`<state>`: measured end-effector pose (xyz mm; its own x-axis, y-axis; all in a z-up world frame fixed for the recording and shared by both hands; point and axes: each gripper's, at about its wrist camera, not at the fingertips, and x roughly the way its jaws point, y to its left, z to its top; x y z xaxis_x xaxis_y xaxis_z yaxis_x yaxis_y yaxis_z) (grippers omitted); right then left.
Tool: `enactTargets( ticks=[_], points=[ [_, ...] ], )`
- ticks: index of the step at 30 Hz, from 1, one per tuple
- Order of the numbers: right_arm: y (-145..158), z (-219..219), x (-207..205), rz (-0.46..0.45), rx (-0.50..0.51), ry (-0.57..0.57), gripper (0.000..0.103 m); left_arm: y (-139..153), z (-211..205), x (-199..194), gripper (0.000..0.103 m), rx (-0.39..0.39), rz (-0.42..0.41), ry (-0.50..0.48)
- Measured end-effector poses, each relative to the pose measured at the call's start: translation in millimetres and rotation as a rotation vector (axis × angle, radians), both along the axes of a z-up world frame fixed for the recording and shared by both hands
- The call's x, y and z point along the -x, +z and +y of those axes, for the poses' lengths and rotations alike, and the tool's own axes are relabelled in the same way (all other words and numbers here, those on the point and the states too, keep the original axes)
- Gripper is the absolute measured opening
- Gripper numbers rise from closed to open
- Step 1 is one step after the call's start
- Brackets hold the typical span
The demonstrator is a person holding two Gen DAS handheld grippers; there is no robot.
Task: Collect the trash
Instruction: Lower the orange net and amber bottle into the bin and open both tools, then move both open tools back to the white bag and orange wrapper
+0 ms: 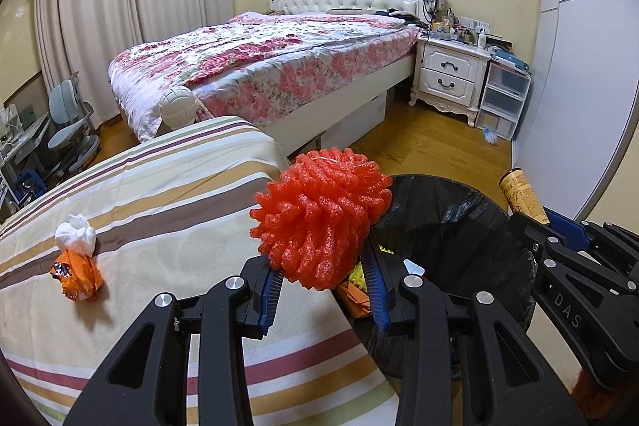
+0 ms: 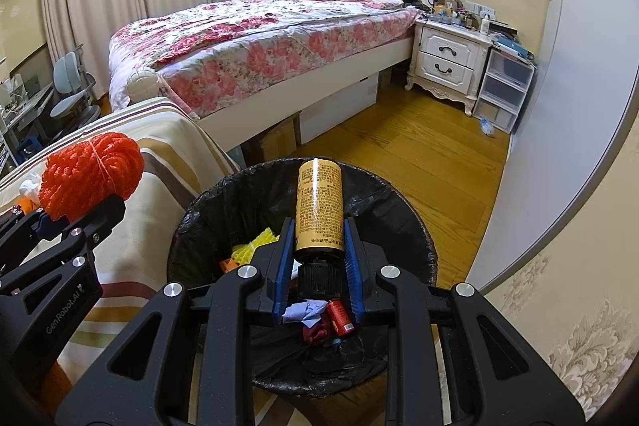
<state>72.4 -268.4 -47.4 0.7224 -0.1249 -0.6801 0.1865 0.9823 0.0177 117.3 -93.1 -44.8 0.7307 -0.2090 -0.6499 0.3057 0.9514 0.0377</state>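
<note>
1. You are gripping a red-orange foam mesh bundle [image 1: 319, 218] in your left tongs [image 1: 325, 290]; the blue pads are clamped on its lower part, and it is hanging just past the near right edge of the striped-cloth table [image 1: 159, 186], at the rim of the round bin lined with a black plastic bag [image 1: 459, 226].
2. You are gripping a tan cylindrical bottle with a black screw cap [image 2: 318, 210] in your right tongs [image 2: 317, 266]; the pads are pressing its sides near the cap end, and it is lying over the open mouth of the bin, base pointing away from you.
3. The bin is already holding some trash: a yellow foam piece [image 2: 255, 244], an orange scrap, a small red can [image 2: 339, 316], a pale crumpled paper [image 2: 305, 310] and something dark red.
4. Judging by this, you are well along but not finished: both held items are still waiting to be dropped.
5. Two pieces are still lying on the table near its left edge: a crumpled white tissue [image 1: 76, 232] and, touching it on the near side, a crumpled orange wrapper [image 1: 76, 276].
</note>
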Motion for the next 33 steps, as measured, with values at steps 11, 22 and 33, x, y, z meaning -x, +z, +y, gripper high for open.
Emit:
enactTargets(
  ticks=[11,22,33],
  points=[
    [-7,-8,-10,0.013,-0.007,-0.025,0.023,-5,-14,-5,0.038,-0.024,0.008,-0.003],
    [-13,-16,-15,0.025,-0.016,-0.046,0.028,-9,-15,-10,0.064,-0.034,0.024,0.007],
    [-11,-8,-5,0.014,-0.027,-0.048,0.041,-7,10,-5,0.076,-0.049,0.027,0.083]
  ],
)
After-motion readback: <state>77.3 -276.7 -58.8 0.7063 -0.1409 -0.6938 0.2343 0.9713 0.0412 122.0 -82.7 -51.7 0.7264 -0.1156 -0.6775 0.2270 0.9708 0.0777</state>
